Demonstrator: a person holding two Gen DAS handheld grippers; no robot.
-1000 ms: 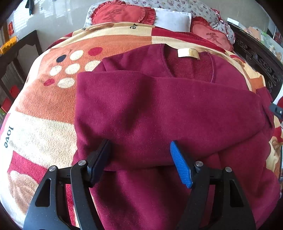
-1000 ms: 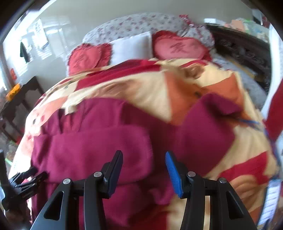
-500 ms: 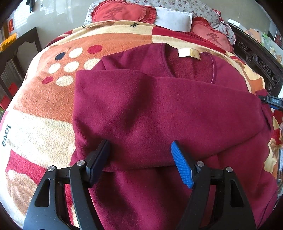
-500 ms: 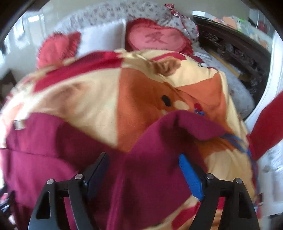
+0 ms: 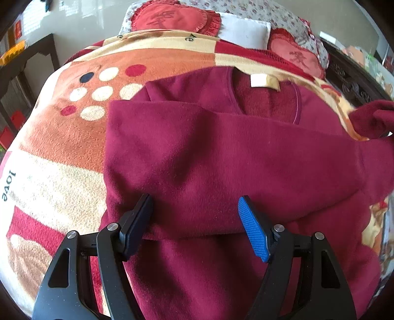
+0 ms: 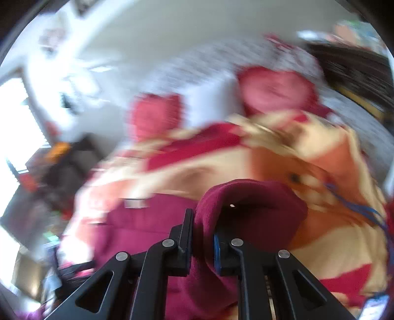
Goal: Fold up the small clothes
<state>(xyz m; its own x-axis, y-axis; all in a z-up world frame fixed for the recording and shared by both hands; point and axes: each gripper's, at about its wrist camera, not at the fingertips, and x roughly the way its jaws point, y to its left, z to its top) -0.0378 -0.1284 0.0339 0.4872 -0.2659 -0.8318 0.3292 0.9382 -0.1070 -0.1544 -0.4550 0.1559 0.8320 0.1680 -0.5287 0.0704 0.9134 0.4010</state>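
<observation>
A dark red fleece sweater (image 5: 221, 152) lies on a patterned blanket (image 5: 61, 152), collar and beige label (image 5: 264, 82) at the far side, one sleeve folded across its body. My left gripper (image 5: 194, 221) is open and hovers over the sweater's near part, holding nothing. My right gripper (image 6: 203, 237) is shut on the other sleeve's cuff (image 6: 246, 204), which is lifted off the blanket; this raised cuff shows at the right edge of the left wrist view (image 5: 371, 118). The right wrist view is blurred by motion.
Red heart-shaped cushions (image 5: 172, 17) and a white pillow (image 5: 243, 29) lie at the head of the bed. A dark carved wooden bed frame (image 5: 354, 81) runs along the right. A dark wooden table (image 5: 27, 64) stands at the left.
My right gripper closed on the sleeve cuff and lifted it. The left gripper stayed open and moved only slightly over the sweater.
</observation>
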